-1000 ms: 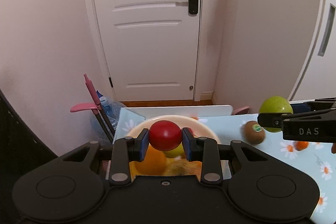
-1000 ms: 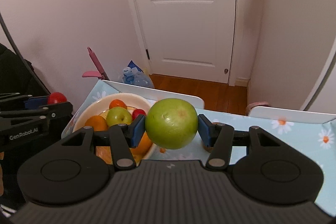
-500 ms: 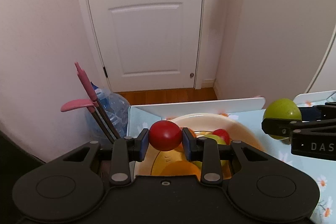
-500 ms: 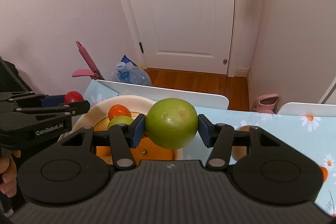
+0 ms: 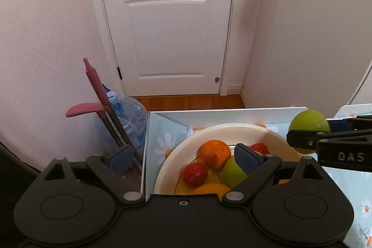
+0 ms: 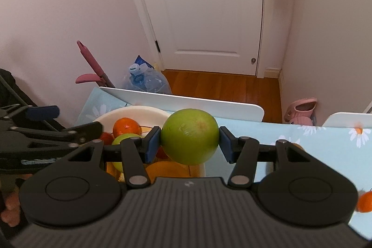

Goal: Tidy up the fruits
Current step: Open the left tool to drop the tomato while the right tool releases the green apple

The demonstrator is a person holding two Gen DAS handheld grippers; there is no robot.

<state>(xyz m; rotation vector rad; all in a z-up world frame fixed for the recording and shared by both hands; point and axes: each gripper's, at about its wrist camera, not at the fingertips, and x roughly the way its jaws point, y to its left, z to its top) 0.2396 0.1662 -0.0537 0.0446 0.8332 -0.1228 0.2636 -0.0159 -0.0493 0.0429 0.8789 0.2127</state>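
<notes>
A cream bowl [image 5: 276,135] on the flowered table holds an orange [image 5: 215,151], a green apple [image 5: 231,172], two red fruits and more oranges. My left gripper [image 5: 183,158] is open and empty above the bowl's left side; the small red fruit [image 5: 194,174] lies in the bowl just below it. My right gripper [image 6: 189,143] is shut on a large green apple [image 6: 189,136] and holds it above the bowl's right rim [image 6: 139,109]. That apple also shows at the right in the left wrist view [image 5: 309,124].
The table's white back edge [image 5: 227,113] runs behind the bowl. A water jug [image 5: 126,115] and pink-handled tools [image 5: 93,78] stand on the floor to the left. A small orange [image 6: 365,201] lies on the cloth at the right. Pink slippers [image 6: 301,109] lie by the wall.
My left gripper has opened and the small red fruit has dropped into the bowl. Both grippers have moved left and forward over the bowl; the right still holds the green apple.
</notes>
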